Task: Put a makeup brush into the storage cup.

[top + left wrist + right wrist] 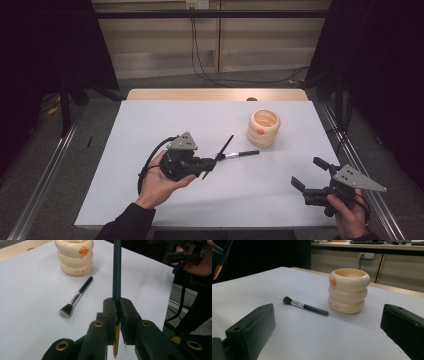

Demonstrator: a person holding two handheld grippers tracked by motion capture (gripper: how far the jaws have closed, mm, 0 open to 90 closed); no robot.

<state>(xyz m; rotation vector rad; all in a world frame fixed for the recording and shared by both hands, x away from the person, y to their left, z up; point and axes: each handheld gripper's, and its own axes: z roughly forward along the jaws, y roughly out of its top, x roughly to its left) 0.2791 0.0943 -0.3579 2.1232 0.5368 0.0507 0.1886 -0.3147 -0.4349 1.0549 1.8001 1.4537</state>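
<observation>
Between left gripper [117,312] jaws, clamped pencil [116,272]; right gripper [306,176] jaws wide.

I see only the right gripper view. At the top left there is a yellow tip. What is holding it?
Observer: The left gripper is shut on a dark pencil; the yellow tip is its short end, behind the jaws.
Operator: Is something inside the cream holder?
Observer: In the high view the cream holder looks empty.
Operator: Where is my own gripper?
Observer: The right gripper is open, near the right edge of the table, apart from the holder.
</observation>
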